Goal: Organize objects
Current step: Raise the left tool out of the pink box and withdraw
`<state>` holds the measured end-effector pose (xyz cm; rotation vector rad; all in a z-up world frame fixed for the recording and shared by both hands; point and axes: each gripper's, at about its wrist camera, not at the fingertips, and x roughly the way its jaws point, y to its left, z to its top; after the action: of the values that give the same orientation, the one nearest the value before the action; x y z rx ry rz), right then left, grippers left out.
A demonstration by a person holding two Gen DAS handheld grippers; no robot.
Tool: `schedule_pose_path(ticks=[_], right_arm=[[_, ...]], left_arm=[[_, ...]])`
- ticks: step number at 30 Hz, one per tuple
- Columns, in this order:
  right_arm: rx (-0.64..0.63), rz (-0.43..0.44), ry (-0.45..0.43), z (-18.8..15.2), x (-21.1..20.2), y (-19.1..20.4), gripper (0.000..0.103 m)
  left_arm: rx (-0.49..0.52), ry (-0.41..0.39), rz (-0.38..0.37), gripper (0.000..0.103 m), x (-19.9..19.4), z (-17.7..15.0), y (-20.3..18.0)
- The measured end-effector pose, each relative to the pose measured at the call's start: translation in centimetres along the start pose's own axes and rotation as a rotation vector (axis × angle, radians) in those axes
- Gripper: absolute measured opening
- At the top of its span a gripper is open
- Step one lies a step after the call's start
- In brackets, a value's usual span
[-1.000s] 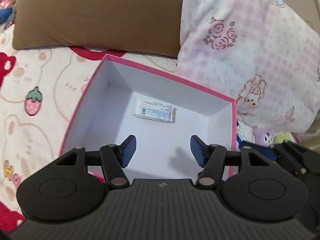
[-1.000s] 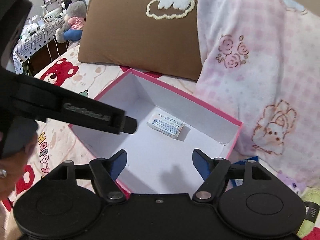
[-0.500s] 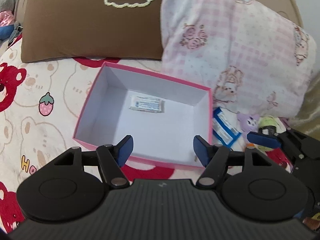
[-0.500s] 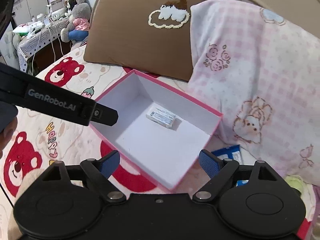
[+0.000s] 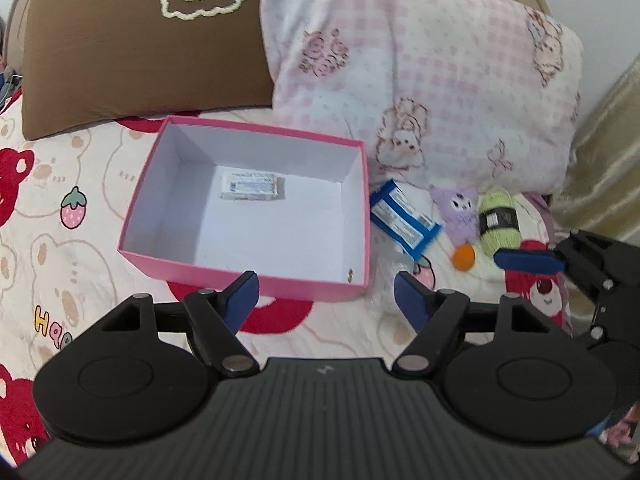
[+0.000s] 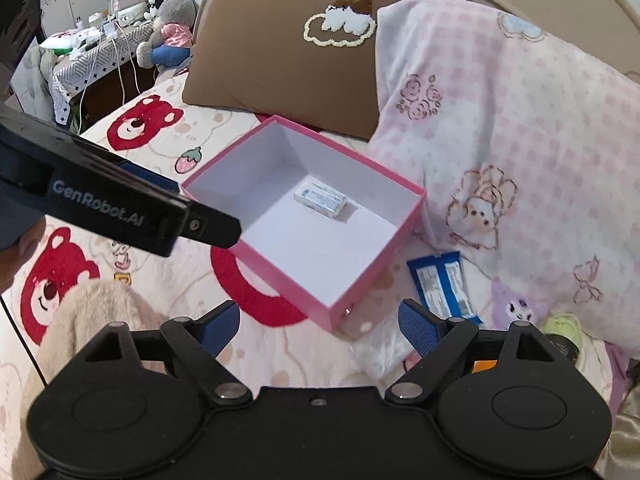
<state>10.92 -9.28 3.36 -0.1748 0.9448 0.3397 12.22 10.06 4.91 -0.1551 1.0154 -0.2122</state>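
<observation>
A pink box [image 5: 248, 276] [image 6: 280, 276] with a white inside sits on the bed. A small white packet [image 5: 250, 186] [image 6: 322, 199] lies in it. Right of the box lie a blue snack packet [image 5: 404, 220] [image 6: 440, 284], a purple plush toy [image 5: 460, 212] [image 6: 516, 308], an orange ball [image 5: 464, 258] and a green yarn skein [image 5: 498, 216] [image 6: 560, 326]. My left gripper [image 5: 326, 296] is open and empty in front of the box. My right gripper [image 6: 320, 320] is open and empty, near the box's right corner; it also shows in the left wrist view [image 5: 592, 264].
A brown pillow [image 5: 132, 52] [image 6: 288, 68] and a pink checked pillow [image 5: 420, 76] [image 6: 512, 132] lie behind the box. A clear plastic bag [image 6: 380, 346] lies by the box's front corner. A side table with plush toys [image 6: 120, 44] stands at far left.
Both grippers have pulled back and up from the box, staying open. The items to the right of the box have come into view.
</observation>
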Motion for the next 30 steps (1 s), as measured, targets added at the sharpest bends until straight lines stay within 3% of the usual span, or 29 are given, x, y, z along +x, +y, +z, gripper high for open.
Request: schedule_pose_path(ticks=[15, 22, 30], right_arm=[[0.002, 0.002, 0.014, -5.1, -1.5, -3.8, 0.089], [-0.021, 0.074, -0.089, -7.6, -2.2, -6.5, 0.089], [-0.17, 0.09, -0.196, -11.2, 0.3, -6.9, 0.089]], left_arm=[[0.057, 0.041, -0.069, 0.08, -0.3, -3.2, -4.1], [0.087, 0.035, -0.114, 0.082, 1.2, -4.2, -7.1], [0.055, 0.042, -0.142, 0.082, 5.2, -4.4, -9.6]])
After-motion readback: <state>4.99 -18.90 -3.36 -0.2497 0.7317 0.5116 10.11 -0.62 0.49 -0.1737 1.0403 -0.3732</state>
